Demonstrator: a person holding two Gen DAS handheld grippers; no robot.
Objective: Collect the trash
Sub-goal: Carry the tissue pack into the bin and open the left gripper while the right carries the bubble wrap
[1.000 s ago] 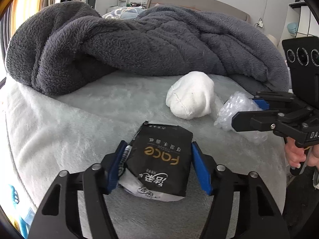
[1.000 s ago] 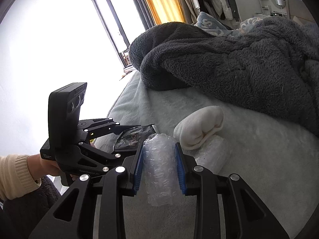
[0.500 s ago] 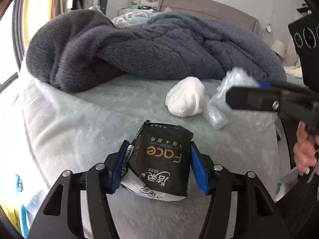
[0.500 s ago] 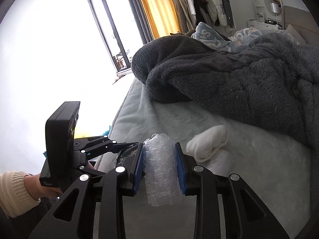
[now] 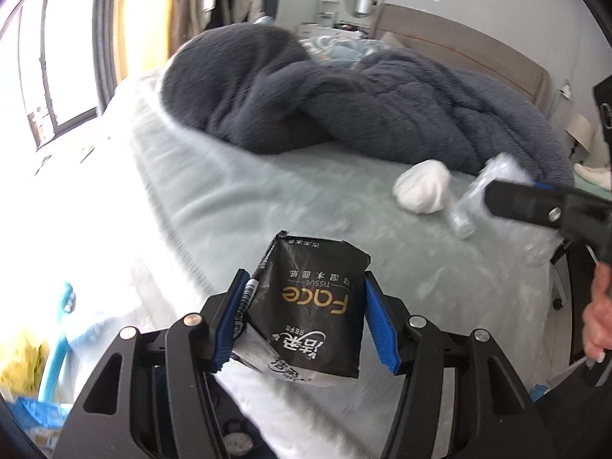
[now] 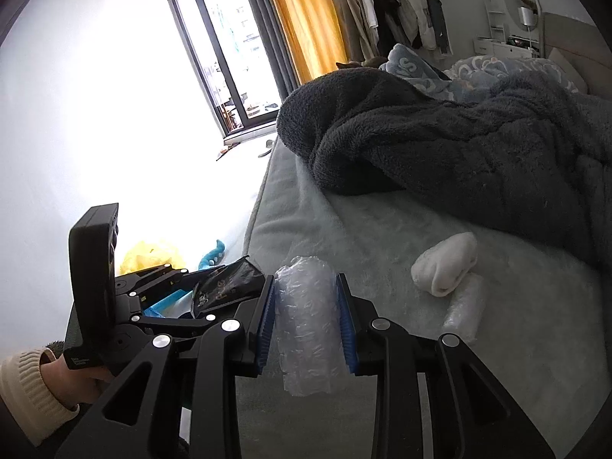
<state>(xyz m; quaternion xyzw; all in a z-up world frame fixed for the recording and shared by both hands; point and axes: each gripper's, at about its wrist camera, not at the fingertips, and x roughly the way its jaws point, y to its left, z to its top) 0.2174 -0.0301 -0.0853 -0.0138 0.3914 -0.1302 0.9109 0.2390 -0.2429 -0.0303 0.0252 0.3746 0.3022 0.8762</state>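
My left gripper (image 5: 306,317) is shut on a black tissue packet (image 5: 310,306) and holds it above the bed's near edge. It also shows in the right wrist view (image 6: 225,287). My right gripper (image 6: 306,313) is shut on a roll of clear bubble wrap (image 6: 306,325), lifted off the bed; it shows at the right of the left wrist view (image 5: 497,176). A white crumpled wad (image 6: 447,267) and a second small bubble wrap roll (image 6: 463,313) lie on the pale bed cover (image 6: 363,237). The wad shows in the left wrist view too (image 5: 420,187).
A heaped dark grey fleece blanket (image 5: 363,103) covers the far half of the bed. On the floor left of the bed are a yellow bag (image 6: 149,256), a blue toy (image 6: 214,256) and blue packaging (image 5: 34,413). A window (image 6: 229,61) with orange curtains stands beyond.
Both grippers have lifted and pulled back from the bed with their loads, swinging left toward the bed's edge. The floor beside the bed has come into view.
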